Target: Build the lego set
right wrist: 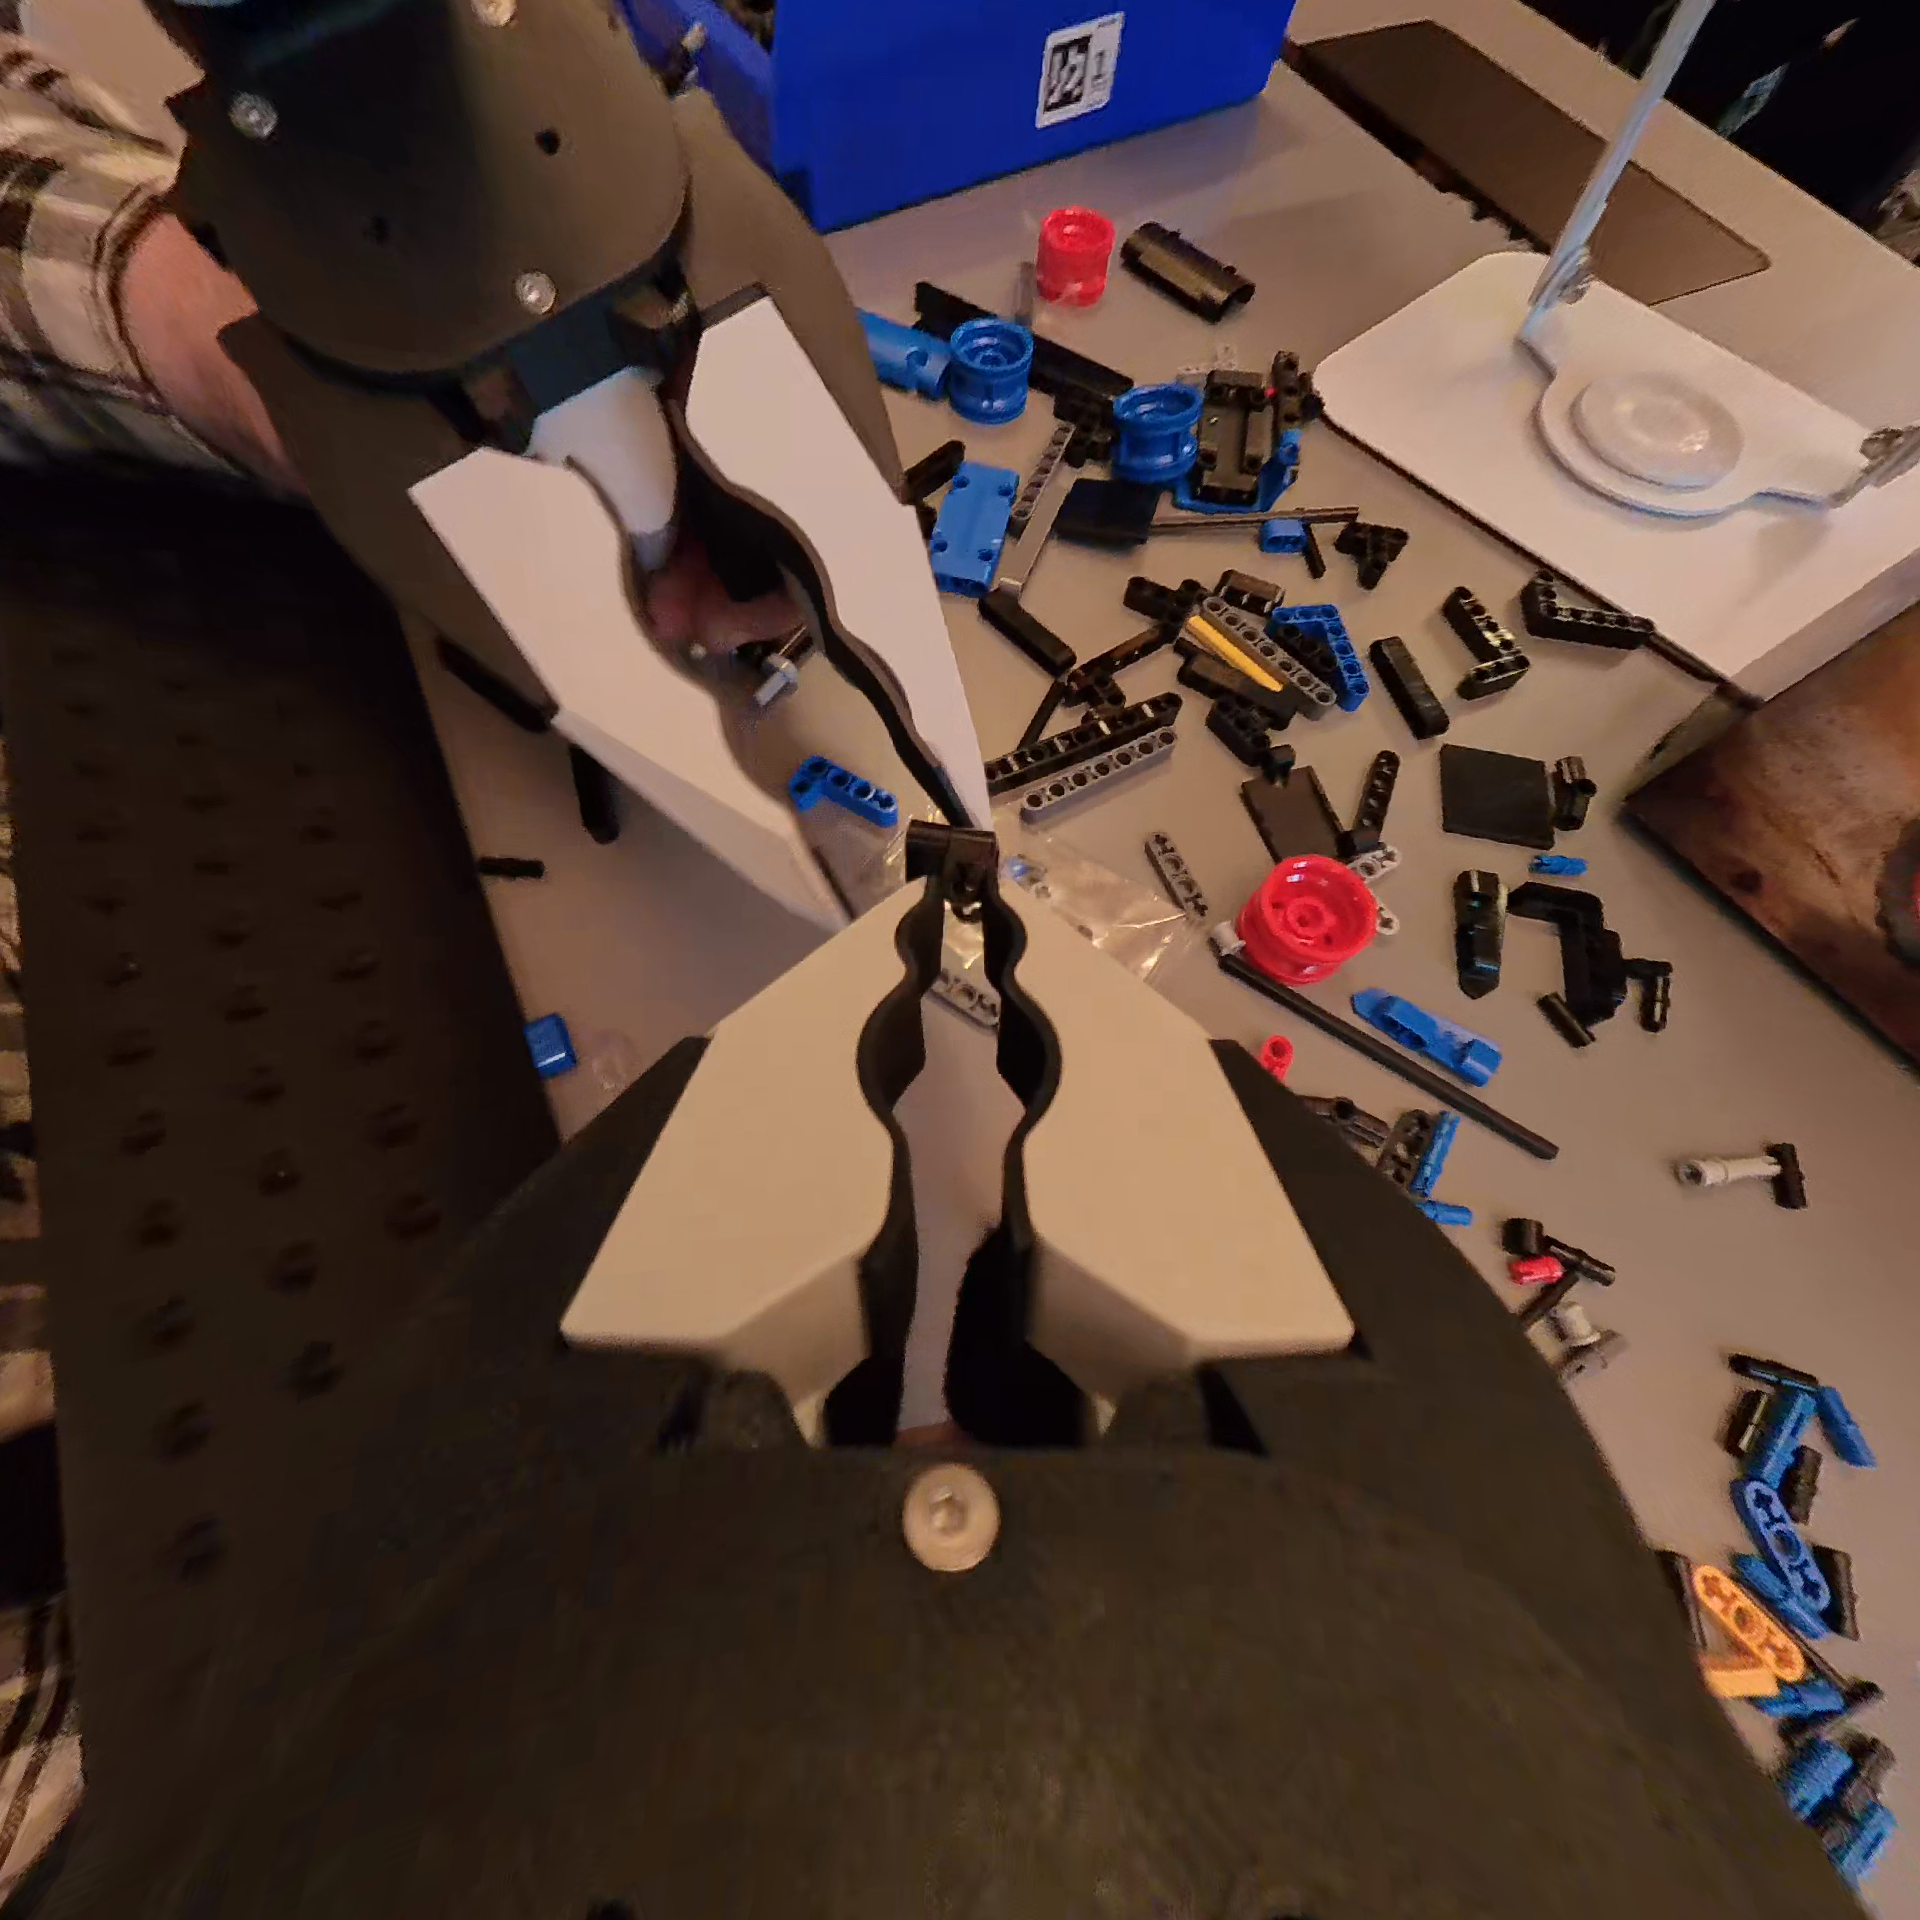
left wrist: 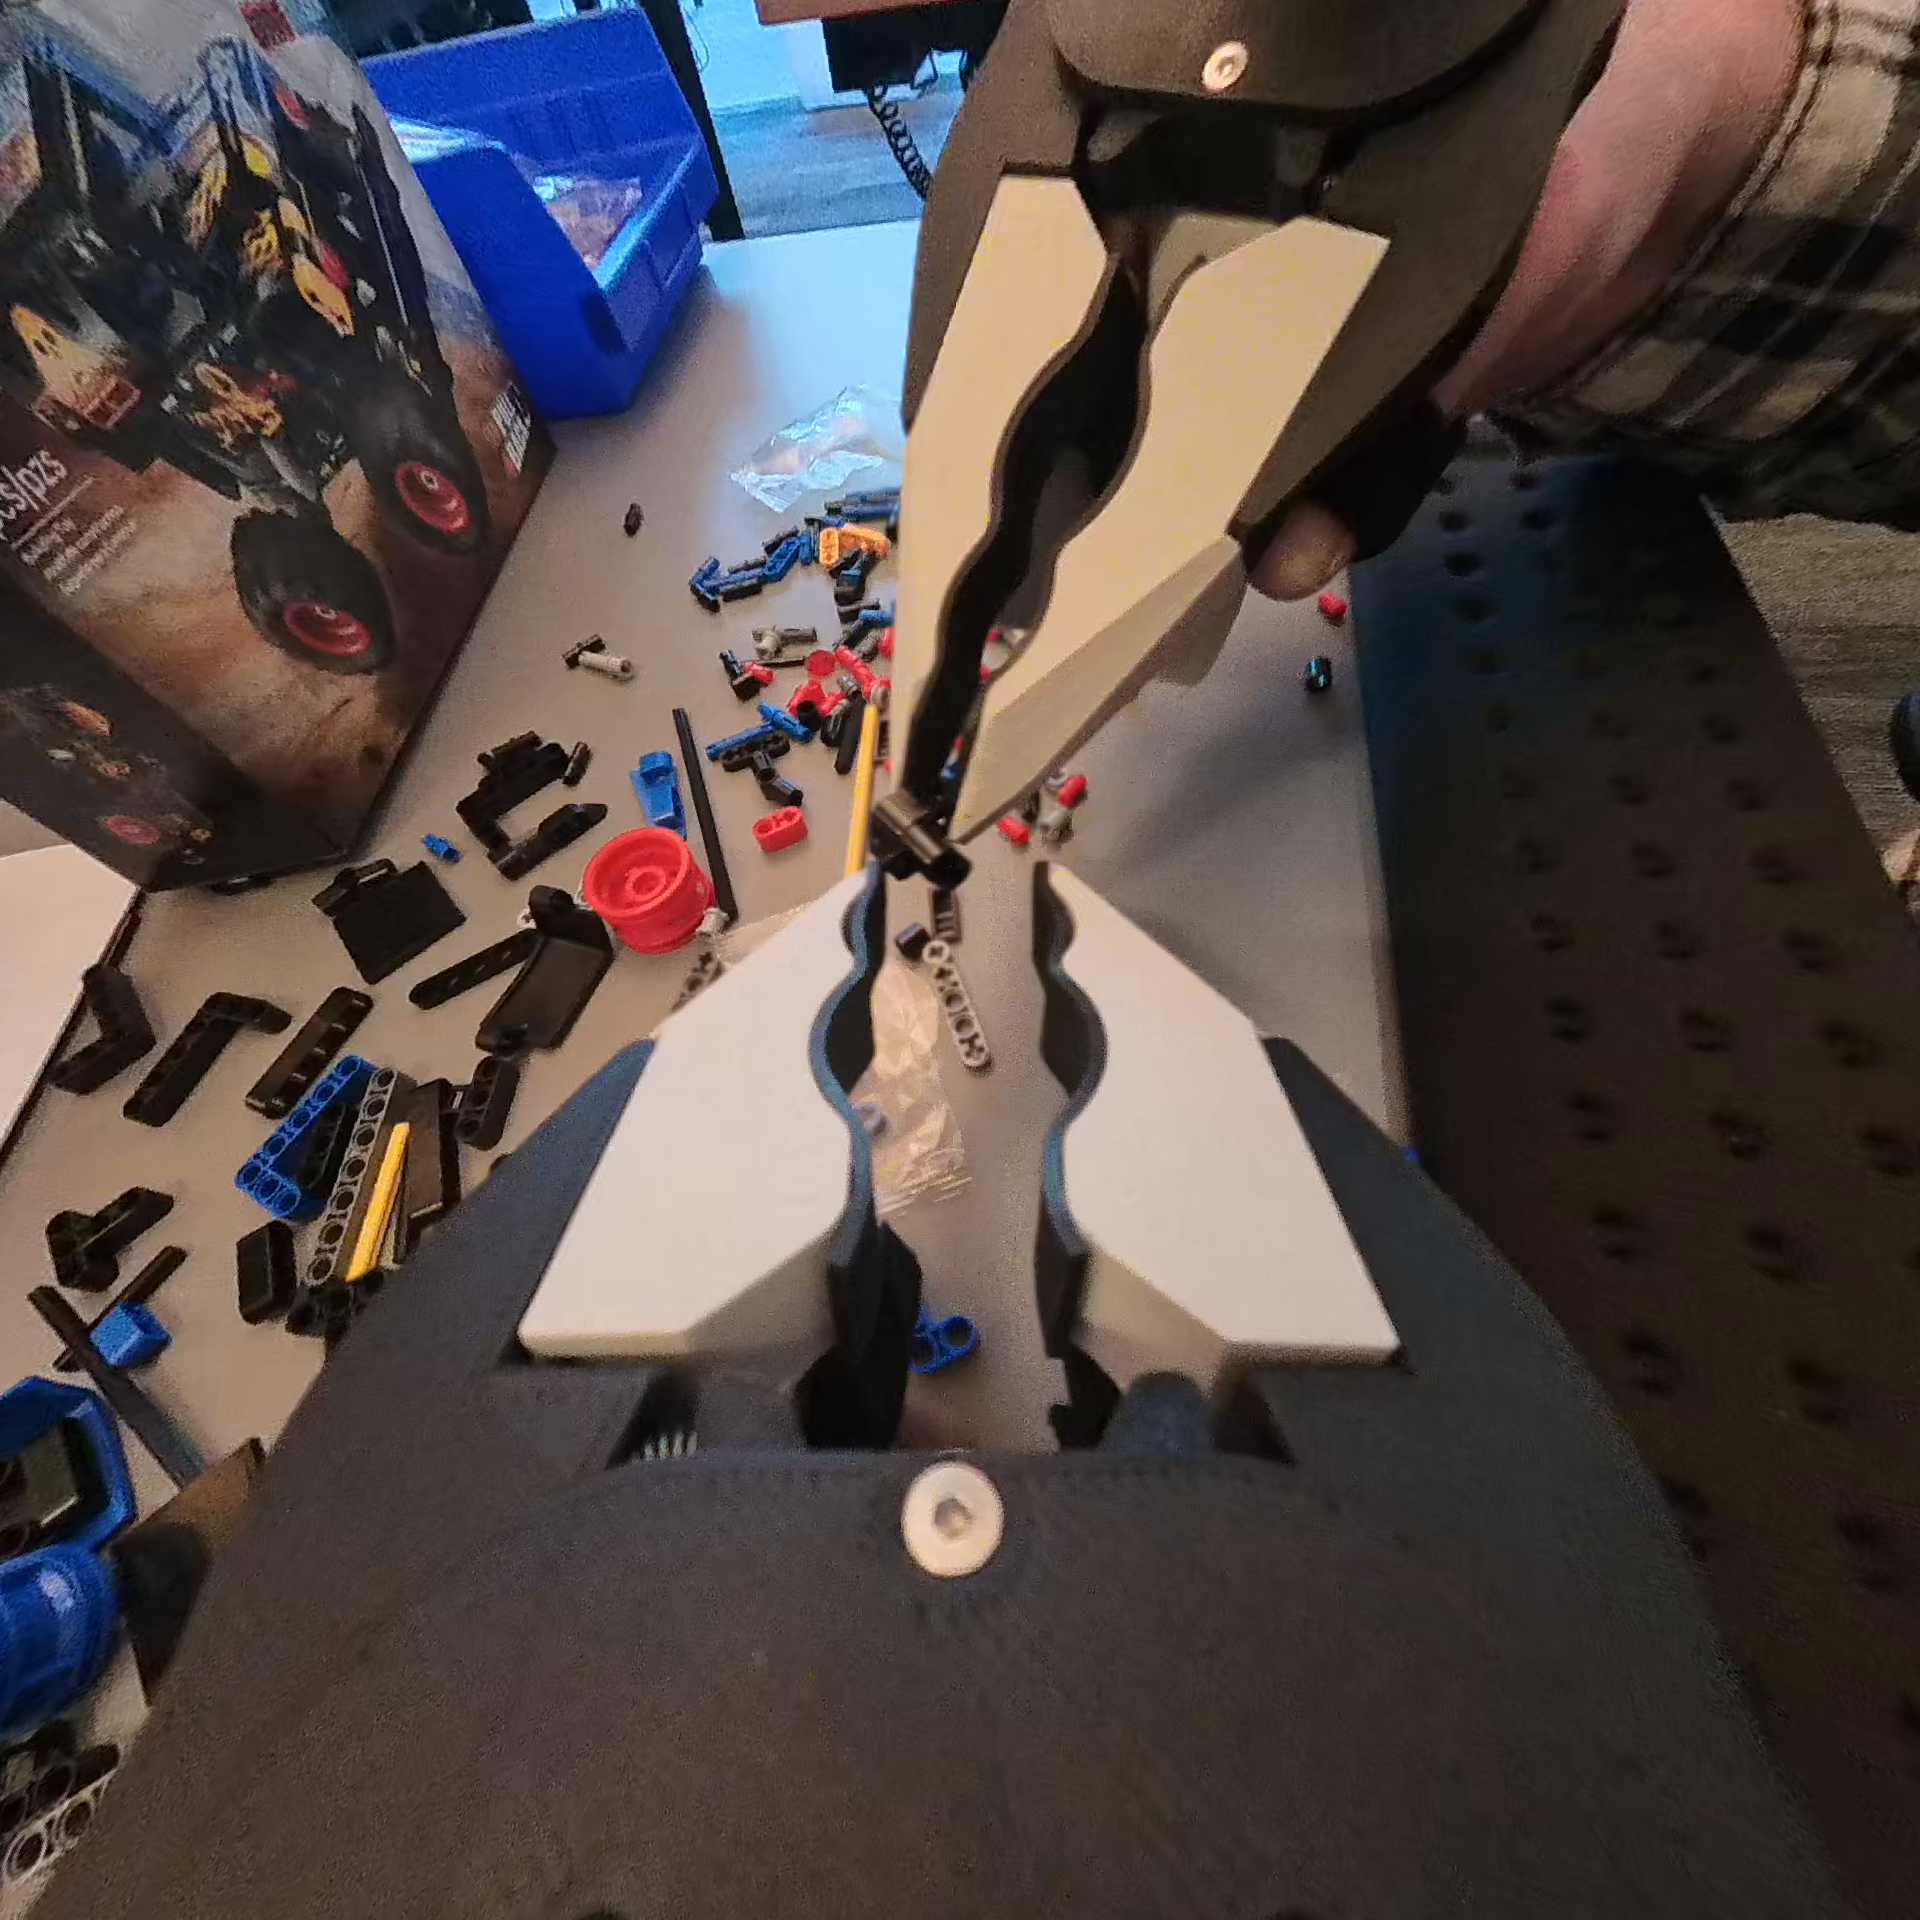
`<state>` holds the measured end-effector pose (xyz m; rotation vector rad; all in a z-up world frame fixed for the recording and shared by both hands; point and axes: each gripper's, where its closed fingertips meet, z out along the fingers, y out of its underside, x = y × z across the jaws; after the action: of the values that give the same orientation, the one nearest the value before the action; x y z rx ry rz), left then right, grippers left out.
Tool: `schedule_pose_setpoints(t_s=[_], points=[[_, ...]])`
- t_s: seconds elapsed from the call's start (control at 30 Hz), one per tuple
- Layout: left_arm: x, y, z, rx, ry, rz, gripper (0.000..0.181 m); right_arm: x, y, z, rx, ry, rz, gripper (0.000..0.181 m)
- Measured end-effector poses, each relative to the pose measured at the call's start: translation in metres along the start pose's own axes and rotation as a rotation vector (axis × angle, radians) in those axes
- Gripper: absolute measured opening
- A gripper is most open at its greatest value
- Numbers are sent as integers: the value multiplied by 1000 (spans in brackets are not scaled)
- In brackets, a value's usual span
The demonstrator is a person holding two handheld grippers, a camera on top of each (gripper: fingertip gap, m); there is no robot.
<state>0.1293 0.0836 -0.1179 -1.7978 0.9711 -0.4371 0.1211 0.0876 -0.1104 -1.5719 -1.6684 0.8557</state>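
My right gripper (right wrist: 956, 883) is shut on a small black connector piece (right wrist: 951, 852) and holds it above the grey table. In the left wrist view the right gripper (left wrist: 935, 821) comes down from the top with the same piece (left wrist: 920, 844) at its tips. My left gripper (left wrist: 958, 883) is open and empty, its fingertips right by the piece. In the right wrist view the left gripper (right wrist: 909, 873) reaches in from the upper left, one fingertip (right wrist: 971, 805) touching or nearly touching the piece. Loose black, blue and red lego parts cover the table.
A red wheel hub (left wrist: 644, 888) (right wrist: 1304, 920) lies near the grippers. The lego box (left wrist: 208, 416) and a blue bin (left wrist: 561, 208) stand behind. A black perforated board (left wrist: 1662, 1039) borders the table. A blue-black partial build (right wrist: 1242, 436) and a white stand base (right wrist: 1558, 416) lie farther off. My two grippers' fingertips are within a few centimetres of each other.
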Motion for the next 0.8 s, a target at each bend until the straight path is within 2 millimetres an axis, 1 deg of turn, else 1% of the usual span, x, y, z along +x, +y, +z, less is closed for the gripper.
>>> schedule_pose_setpoints(t_s=[0.03, 0.07, 0.1, 0.17, 0.33, 0.43, 0.53, 0.67, 0.8], points=[[0, -1, 0, 2, -6, 5, 27, 1, -2, -1, 5, 11, 2, 6], [-3, -1, -1, -2, -25, 15, 19, 0, -2, -1, 2, 15, -4, 6], [-6, -2, -2, 5, -43, 17, 15, 0, -3, -1, 5, 22, -5, 6], [-9, -5, -3, 20, -58, 4, 15, 1, -7, -2, 16, 42, 6, 6], [-12, -3, -2, 0, -117, 78, 13, 2, -11, 0, 15, 98, 25, 6], [-13, 1, -1, -51, -167, 194, 9, 2, -9, 1, 6, 103, 73, 5], [-15, 5, 0, -121, -224, 325, 8, 1, -7, 3, -10, 110, 84, 5], [-21, 8, -2, -226, -346, 536, 7, 0, -4, 6, -25, 110, 118, 5], [-27, 0, -6, -206, -410, 590, 7, 3, -11, 4, 26, 127, 102, 5]])
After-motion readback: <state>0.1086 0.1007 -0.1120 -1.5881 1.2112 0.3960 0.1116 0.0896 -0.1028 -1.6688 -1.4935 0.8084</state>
